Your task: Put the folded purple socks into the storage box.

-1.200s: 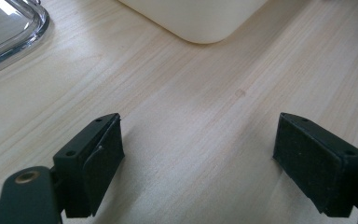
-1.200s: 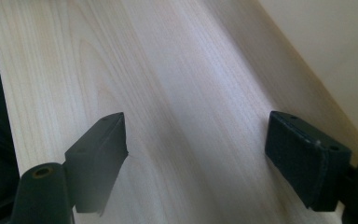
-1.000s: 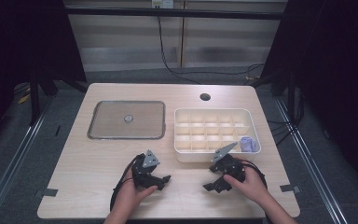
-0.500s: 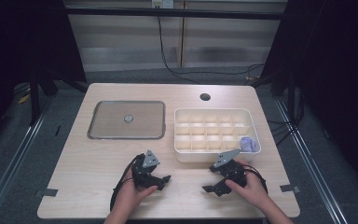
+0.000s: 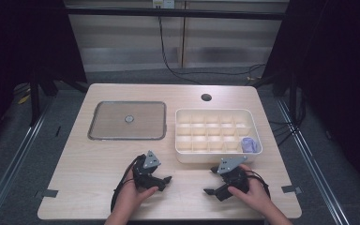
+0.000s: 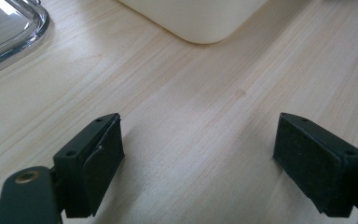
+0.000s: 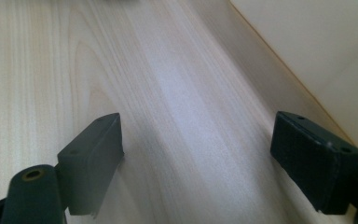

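On the wooden table [image 5: 93, 159], the left gripper [image 5: 161, 179] sat near the front edge, held in the person's left hand [image 5: 133, 194], its jaws spread wide with nothing between them; in the left gripper view the left gripper [image 6: 198, 154] showed only bare wood grain between the two black pads. The right gripper [image 5: 211, 180] rested further along the front edge in the person's right hand [image 5: 253, 194], likewise released and holding nothing, and in the right gripper view the right gripper [image 7: 196, 154] had plain table surface between its jaws. Just beyond both grippers stood the cream compartment tray [image 5: 215, 157], its near wall close to the right gripper and its rounded near corner [image 6: 205, 28] visible ahead of the left gripper's jaws; its pale side wall [image 7: 326, 51] rose at the upper right of the right gripper view. A small purple object [image 5: 248, 144] lay in the tray's front right compartment, apart from both grippers. To the left of the tray, near but not touching it, lay a flat clear lid [image 5: 108, 122] with a small round knob [image 5: 129, 119] at its centre; its rim [image 6: 25, 35] showed at the upper left of the left gripper view. A round hole [image 5: 206, 97] marked the table near its far edge.
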Tool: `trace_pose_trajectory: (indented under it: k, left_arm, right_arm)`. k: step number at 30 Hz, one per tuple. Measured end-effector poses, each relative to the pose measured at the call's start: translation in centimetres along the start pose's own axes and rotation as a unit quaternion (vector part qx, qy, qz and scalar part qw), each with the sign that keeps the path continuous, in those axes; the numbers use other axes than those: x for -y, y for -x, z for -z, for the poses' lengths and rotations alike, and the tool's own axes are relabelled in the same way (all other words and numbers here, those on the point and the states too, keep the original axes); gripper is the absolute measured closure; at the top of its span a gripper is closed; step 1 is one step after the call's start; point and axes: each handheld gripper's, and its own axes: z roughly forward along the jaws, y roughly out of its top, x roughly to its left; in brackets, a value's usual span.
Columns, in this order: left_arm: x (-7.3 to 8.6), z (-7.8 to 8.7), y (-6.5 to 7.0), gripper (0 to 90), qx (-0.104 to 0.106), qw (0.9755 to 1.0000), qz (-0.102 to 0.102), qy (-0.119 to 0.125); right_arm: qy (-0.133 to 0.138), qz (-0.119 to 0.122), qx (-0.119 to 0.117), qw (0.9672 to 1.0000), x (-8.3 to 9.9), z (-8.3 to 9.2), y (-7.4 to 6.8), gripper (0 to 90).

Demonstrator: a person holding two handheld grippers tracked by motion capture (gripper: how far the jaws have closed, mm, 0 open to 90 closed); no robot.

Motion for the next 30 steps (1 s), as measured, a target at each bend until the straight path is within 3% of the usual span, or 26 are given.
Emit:
trace_pose_trajectory:
  k: [11, 30]
  left_arm:
    - [0.0, 0.0, 0.0, 15.4, 0.0, 1.0, 0.0, 0.0]
    - [0.0, 0.0, 0.0, 15.4, 0.0, 1.0, 0.0, 0.0]
  right_arm:
    - [0.024, 0.006, 0.011, 0.9996, 0.65, -0.09, -0.28, 15.1]
    - [0.024, 0.003, 0.013, 0.9996, 0.65, -0.1, -0.38, 14.8]
